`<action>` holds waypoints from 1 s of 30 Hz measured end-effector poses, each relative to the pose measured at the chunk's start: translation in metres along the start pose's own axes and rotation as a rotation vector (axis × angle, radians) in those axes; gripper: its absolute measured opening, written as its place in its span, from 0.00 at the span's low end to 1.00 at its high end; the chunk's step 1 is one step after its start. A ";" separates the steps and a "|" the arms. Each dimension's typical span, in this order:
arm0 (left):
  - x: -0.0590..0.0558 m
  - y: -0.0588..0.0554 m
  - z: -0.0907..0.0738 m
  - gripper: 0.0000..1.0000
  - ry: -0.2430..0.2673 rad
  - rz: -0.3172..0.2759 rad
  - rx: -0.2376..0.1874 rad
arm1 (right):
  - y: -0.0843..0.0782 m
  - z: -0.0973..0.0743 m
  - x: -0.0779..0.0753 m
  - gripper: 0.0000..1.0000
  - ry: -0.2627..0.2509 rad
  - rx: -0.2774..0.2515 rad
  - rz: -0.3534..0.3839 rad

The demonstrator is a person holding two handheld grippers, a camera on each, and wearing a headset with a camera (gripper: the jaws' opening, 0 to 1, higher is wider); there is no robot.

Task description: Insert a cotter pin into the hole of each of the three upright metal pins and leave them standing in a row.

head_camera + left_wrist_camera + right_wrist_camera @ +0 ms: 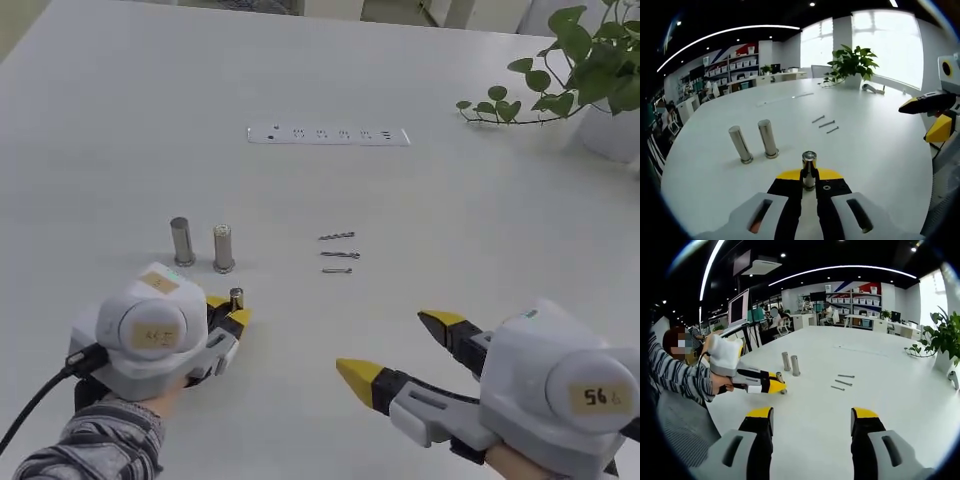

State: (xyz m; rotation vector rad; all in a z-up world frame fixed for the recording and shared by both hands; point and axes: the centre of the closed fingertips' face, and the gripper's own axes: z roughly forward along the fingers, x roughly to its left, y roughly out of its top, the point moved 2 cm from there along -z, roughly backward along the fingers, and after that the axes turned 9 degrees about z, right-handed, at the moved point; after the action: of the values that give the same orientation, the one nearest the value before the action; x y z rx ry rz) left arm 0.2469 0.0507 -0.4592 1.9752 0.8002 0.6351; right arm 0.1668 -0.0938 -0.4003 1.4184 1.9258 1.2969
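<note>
Gripping the nearest metal pin by its lower part, the left gripper has its yellow-tipped jaws clamped together on it at the near left of the white table. This pin stands upright, long axis vertical, with its bright cap above the jaw tips in the left gripper view. The right gripper is at the near right with its jaws wide apart and nothing between them. A display on its rear housing reads "56"; the matching display on the left gripper is too blurred to read. Just beyond the left gripper, a second metal pin and a third metal pin stand upright side by side, near each other but not touching, flanged bases on the table. To their right, well apart, three cotter pins lie flat in a short column, parallel, long axes running left to right across the head view. Farther back lies a white power strip, its markings illegible. At the far right corner stands a potted plant.
</note>
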 end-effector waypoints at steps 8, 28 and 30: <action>0.001 0.002 0.001 0.11 0.008 -0.014 0.000 | -0.001 0.003 0.001 0.58 0.005 0.013 -0.003; 0.005 0.012 -0.028 0.59 0.026 -0.113 -0.012 | 0.016 0.022 -0.020 0.53 0.107 0.124 -0.138; 0.005 0.013 -0.033 0.63 0.027 -0.116 -0.014 | 0.018 0.026 -0.024 0.52 0.124 0.152 -0.168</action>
State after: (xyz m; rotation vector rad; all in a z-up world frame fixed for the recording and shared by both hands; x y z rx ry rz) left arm 0.2315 0.0669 -0.4318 1.8955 0.9171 0.5986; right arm 0.2053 -0.1029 -0.4019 1.2382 2.2156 1.2077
